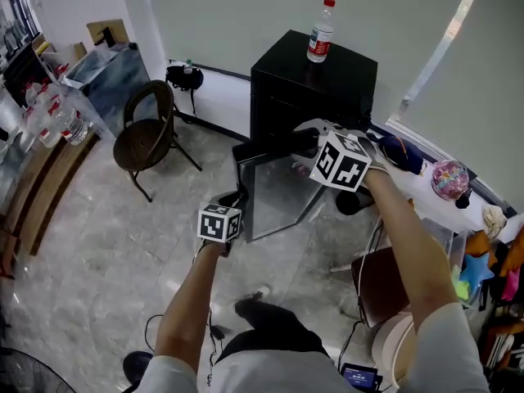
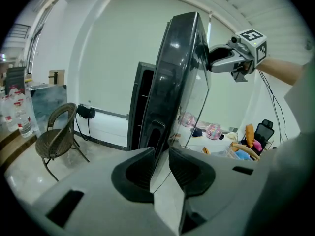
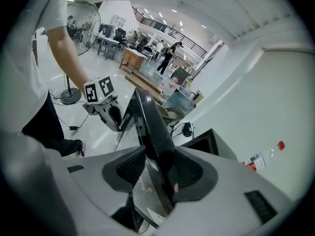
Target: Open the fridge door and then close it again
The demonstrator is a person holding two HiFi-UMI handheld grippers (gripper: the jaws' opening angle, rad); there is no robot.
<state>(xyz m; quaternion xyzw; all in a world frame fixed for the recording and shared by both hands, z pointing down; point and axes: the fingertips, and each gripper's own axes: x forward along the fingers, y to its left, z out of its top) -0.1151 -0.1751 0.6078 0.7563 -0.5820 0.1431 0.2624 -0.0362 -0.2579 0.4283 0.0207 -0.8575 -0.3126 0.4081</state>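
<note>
Head view: both bare forearms reach forward toward the black fridge [image 1: 315, 88], which carries a water bottle [image 1: 321, 31] on its top. The left arm runs straight ahead and ends short of the fridge. The right arm stretches further, slanting in from the right to the fridge's front. The fridge door [image 1: 274, 191] stands open, swung out from the front of the fridge toward the person. Its long axis is upright and its free edge points away from the fridge. The left tongs [image 1: 236, 201] meet that free edge partway down. The right tongs [image 1: 304, 140] sit on the door's top edge, close to the fridge.

Left gripper view: the left tongs [image 2: 160, 154] are closed on the fridge door [image 2: 179, 73], whose thin edge runs up from between the two pads. The door rises tall, leaning slightly right in this view, with the open fridge [image 2: 140, 102] just behind it to the left. The right tongs [image 2: 210, 59] clasp the door's upper edge.

Right gripper view: the right tongs [image 3: 158, 154] are clamped on the fridge door [image 3: 147, 117], which fills the gap between the pads. The door's edge runs away from the camera to the left tongs [image 3: 117, 123] at its far end, with the fridge [image 3: 206, 144] to the right.
</note>
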